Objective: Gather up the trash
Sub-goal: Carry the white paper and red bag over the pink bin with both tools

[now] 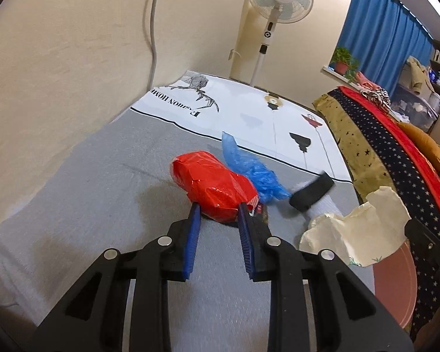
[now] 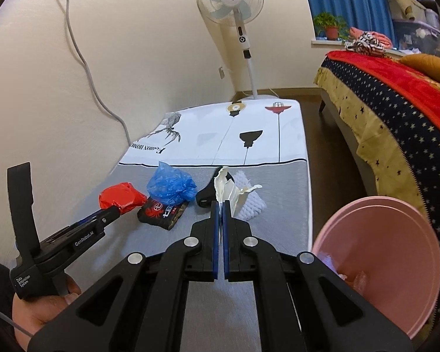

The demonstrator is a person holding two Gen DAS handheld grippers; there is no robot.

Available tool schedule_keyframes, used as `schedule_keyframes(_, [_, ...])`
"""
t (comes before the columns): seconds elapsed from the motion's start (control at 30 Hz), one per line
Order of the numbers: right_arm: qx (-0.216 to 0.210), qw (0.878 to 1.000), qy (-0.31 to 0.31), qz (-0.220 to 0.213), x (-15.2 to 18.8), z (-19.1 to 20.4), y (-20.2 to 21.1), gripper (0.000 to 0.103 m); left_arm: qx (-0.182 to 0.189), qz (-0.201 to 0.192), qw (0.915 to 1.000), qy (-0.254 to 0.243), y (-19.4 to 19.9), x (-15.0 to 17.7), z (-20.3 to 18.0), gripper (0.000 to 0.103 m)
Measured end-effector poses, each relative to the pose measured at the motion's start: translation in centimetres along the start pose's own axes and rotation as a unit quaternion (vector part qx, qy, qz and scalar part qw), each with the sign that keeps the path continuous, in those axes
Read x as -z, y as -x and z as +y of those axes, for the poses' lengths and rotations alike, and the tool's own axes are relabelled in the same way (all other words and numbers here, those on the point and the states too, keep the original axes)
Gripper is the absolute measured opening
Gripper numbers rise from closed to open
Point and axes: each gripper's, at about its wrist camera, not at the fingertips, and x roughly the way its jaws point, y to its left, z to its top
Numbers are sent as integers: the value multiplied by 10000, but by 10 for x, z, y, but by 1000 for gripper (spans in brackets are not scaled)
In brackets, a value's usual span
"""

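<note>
My left gripper [image 1: 218, 208] is shut on a crumpled red plastic bag [image 1: 214, 187], its blue pads pressing both sides. In the right wrist view the same left gripper [image 2: 116, 209] holds the red bag [image 2: 121, 198] just above the grey mat [image 2: 214, 302]. My right gripper [image 2: 221, 204] is shut on a torn cream paper [image 2: 227, 190]; the paper [image 1: 358, 228] also shows at the right of the left wrist view. A blue plastic bag [image 2: 170, 186], a black snack wrapper [image 2: 162, 212], a black strap-like piece [image 2: 205, 196] and white foam netting [image 2: 250, 204] lie on the mat.
A pink bin [image 2: 381, 264] stands at the mat's right edge with some scraps inside. A standing fan [image 2: 230, 0] is at the far end by the wall. A bed with a star-patterned cover [image 2: 396, 102] runs along the right. A hand [image 2: 44, 311] grips the left tool.
</note>
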Motion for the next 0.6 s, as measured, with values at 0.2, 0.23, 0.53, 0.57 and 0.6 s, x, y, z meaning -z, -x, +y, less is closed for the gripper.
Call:
schedule_keyframes(0.2, [30, 9999, 41, -129, 3, 0, 24, 2, 204, -83, 9997, -144, 19, 9, -5, 26])
schedule_keyframes(0.23, [27, 9999, 41, -142, 4, 0, 26, 2, 247, -104, 9995, -187, 22, 10, -6, 26])
schedule_keyframes(0.53, [72, 9993, 155, -330, 7, -2, 52, 2, 379, -202, 9980, -469, 38, 20, -18, 26])
schedule_keyframes(0.57, [78, 9993, 156, -345, 7, -2, 54, 2, 382, -206, 9978, -493, 39, 20, -18, 26])
schedule_keyframes(0.6, [87, 9992, 154, -356, 8, -3, 56, 2, 388, -206, 9977, -509, 39, 20, -19, 26])
